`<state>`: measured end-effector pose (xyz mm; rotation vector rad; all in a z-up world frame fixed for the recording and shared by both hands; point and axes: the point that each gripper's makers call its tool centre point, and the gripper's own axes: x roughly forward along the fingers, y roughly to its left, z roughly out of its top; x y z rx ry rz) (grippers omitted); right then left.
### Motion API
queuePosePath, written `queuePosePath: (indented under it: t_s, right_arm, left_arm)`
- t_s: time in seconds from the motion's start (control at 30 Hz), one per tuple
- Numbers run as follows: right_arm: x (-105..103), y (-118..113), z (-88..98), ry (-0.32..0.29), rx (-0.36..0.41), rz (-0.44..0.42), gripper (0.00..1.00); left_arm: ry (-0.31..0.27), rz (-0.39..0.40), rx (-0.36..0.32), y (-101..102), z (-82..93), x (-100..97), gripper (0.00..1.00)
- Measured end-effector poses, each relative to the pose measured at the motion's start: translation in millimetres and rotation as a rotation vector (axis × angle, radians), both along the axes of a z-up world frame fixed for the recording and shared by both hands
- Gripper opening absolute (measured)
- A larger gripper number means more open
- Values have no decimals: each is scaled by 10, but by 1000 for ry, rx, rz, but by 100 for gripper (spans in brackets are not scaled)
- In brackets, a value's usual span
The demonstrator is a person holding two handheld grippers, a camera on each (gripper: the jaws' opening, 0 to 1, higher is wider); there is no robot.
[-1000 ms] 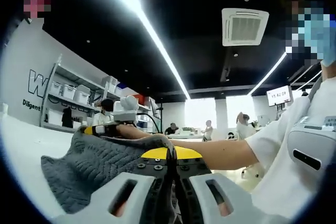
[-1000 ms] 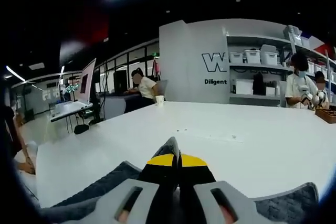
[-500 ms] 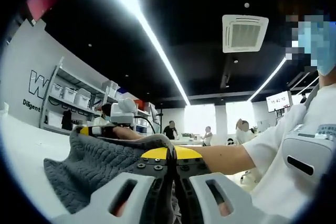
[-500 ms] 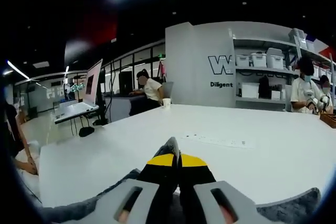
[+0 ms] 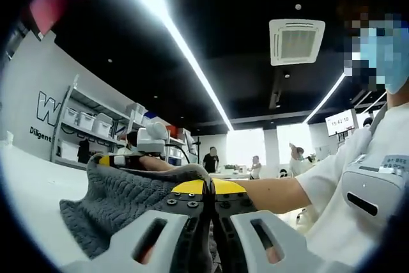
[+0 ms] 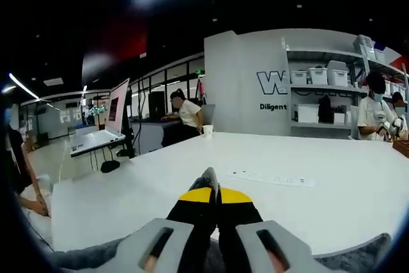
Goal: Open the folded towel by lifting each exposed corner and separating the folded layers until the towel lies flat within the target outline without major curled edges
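Grey knitted cloth is pinched at the base of both views. In the left gripper view the left gripper (image 5: 208, 187) has its jaws pressed together on a raised fold of the towel (image 5: 112, 206), which humps up just beyond the yellow tips and drapes down toward the white counter (image 5: 32, 180). Past that hump, at the far end of the raised edge, the right gripper (image 5: 124, 158) holds the same edge, with the person's forearm (image 5: 268, 190) running back to the body. In the right gripper view the right gripper (image 6: 214, 190) also has its jaws closed on cloth, and the towel (image 6: 358, 257) shows as grey flaps low on either side of them.

My judgement is that the task is in its middle: one edge is lifted clear of the counter between the two tools, so a layer is being peeled open, but the cloth is bunched and sagging, not flat. Spreading it, laying it down and smoothing the edges are left. No target outline can be made out, so I cannot tell how the towel sits against it.

The towel's long axis appears to run along the held edge, from one gripper to the other, with the rest hanging toward the counter. Farther off, a strip of small marks (image 6: 271, 179) lies on the counter (image 6: 192, 171).
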<state>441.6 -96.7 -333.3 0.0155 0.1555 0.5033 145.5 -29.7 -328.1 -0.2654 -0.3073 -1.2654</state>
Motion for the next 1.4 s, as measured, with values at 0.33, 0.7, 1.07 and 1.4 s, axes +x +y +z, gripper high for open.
queuePosePath:
  t_s: [0.33, 0.7, 1.07, 1.4]
  right_arm:
    - [12, 67, 81, -17, 20, 8, 0]
    - [-7, 159, 122, -28, 27, 20, 0]
    - [-31, 278, 213, -56, 17, 38, 0]
    - [-8, 394, 346, -82, -1, 56, 0]
  left_arm:
    - [6, -1, -23, 67, 30, -6, 0]
    - [-12, 17, -40, 204, 94, -9, 0]
    - [-33, 30, -43, 285, 149, -37, 0]
    - [-50, 58, -49, 424, 162, -52, 0]
